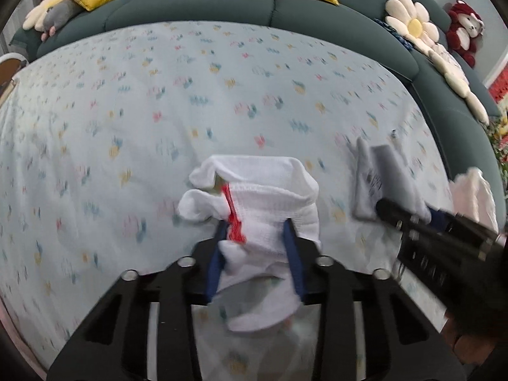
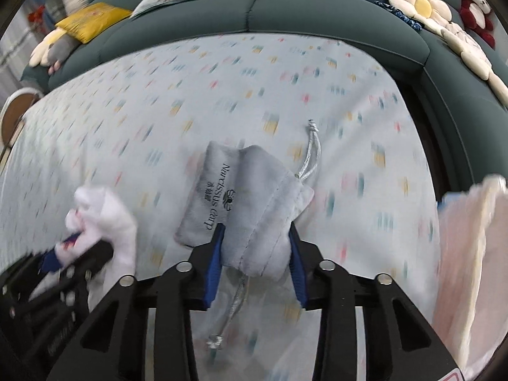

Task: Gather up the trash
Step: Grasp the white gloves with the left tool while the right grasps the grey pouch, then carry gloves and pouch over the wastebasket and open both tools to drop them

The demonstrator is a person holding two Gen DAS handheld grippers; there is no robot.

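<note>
Holding one item apiece, both claws hang above the bed (image 1: 158, 101), so the pick-up part of this round looks done. The left claw (image 1: 255, 244) pinches a white sock (image 1: 270, 209) between its blue fingers (image 1: 293, 254); a red thread (image 1: 233, 219) trails down the sock's front, and the fabric spills out ahead of and below the fingers. The right claw (image 2: 255, 247) pinches a grey pouch (image 2: 247, 197) printed with dark lettering, its silver drawstring (image 2: 312, 155) sticking up behind and another length of cord dangling beneath. Each claw also shows at the edge of the other's view, so the two are near each other, side by side, sock to the left and pouch to the right.

Both items seem lifted clear of the sheet, though motion blur makes contact hard to rule out. Nothing else loose shows on the patterned sheet between the claws and the green headboard (image 1: 197, 9); cushions and soft toys sit along it. A pale pink cloth or bag (image 2: 470, 254) stands at the far right, too blurred to identify. No bin is visible, so dropping both items off appears to be what remains.
</note>
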